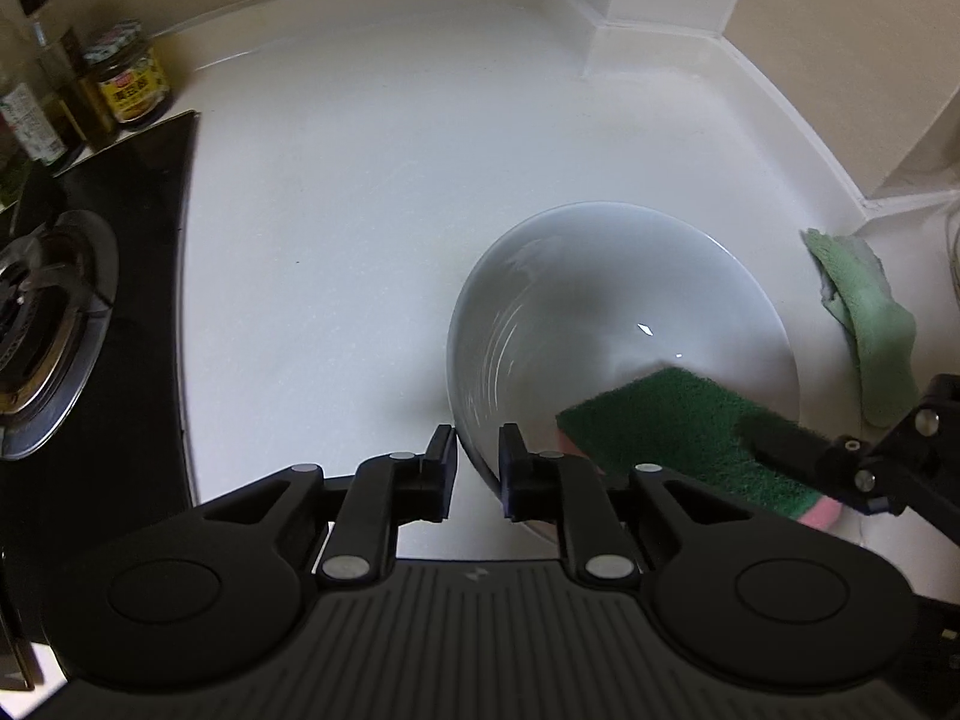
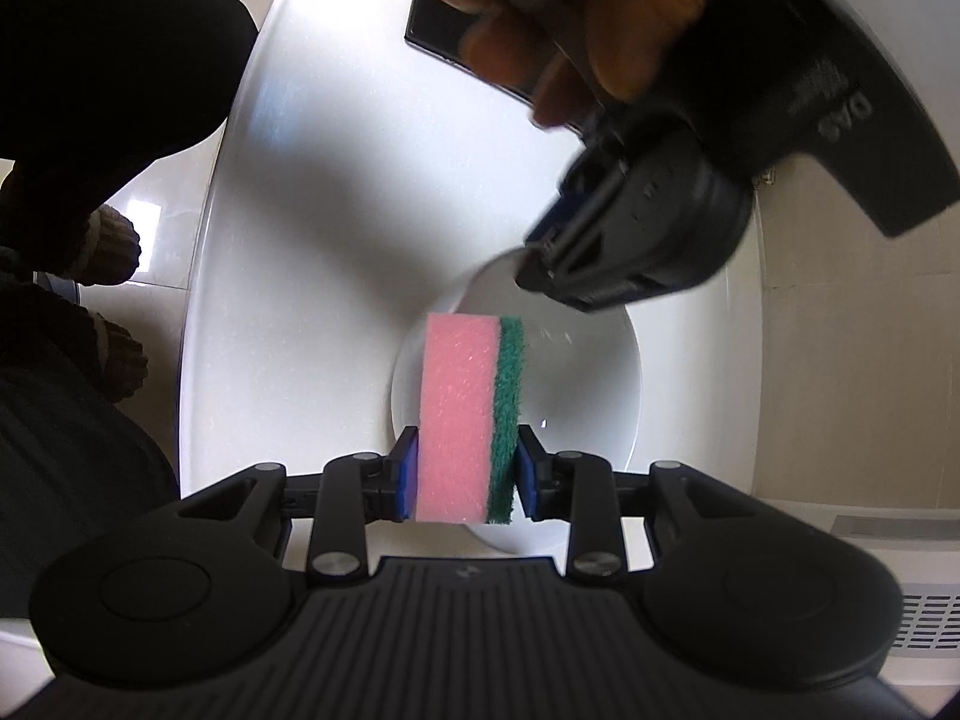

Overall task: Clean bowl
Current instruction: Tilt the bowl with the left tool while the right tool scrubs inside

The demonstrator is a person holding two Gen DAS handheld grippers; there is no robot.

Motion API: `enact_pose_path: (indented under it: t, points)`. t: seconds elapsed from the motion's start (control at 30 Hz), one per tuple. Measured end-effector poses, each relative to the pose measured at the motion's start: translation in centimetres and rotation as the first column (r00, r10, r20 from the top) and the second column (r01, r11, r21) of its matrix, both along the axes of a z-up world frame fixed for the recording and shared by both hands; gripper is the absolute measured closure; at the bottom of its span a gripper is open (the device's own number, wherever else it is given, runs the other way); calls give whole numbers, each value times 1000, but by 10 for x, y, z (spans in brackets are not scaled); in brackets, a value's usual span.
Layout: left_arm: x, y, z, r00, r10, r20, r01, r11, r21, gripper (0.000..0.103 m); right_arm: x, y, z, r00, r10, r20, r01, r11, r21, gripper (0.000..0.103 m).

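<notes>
The black left gripper point(image 1: 478, 462) points steeply down with its jaws astride the near rim of the white ceramic bowl point(image 1: 576, 276), while the black right gripper point(image 2: 465, 471) clamps a pink-and-green sponge point(image 2: 468, 414) over that bowl.

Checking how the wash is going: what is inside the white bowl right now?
Inside the bowl is one end of the pink-and-green sponge, held by the right gripper. The bare inner wall looks clean and glossy. The part under the sponge is hidden.
</notes>
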State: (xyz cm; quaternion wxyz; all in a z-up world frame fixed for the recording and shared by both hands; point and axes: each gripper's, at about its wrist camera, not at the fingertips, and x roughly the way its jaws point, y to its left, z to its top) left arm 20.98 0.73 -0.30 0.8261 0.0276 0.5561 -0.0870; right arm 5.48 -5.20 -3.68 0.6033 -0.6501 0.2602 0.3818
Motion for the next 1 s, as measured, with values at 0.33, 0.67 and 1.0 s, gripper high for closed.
enact_pose_path:
  t: [0.33, 0.67, 1.0]
  points:
    - [29, -3, -1, 991, -134, -18, 135, 991, 15, 89, -6, 2, -1, 998, 68, 6, -68, 998, -2, 75]
    - [4, 17, 11, 999, 48, -5, -49, 996, -73, 89, -4, 8, -8, 999, 38, -4, -38, 999, -14, 75]
    - [18, 9, 5, 1000, -13, -5, 13, 1000, -16, 91, -3, 12, -5, 999, 32, -16, -32, 999, 2, 75]
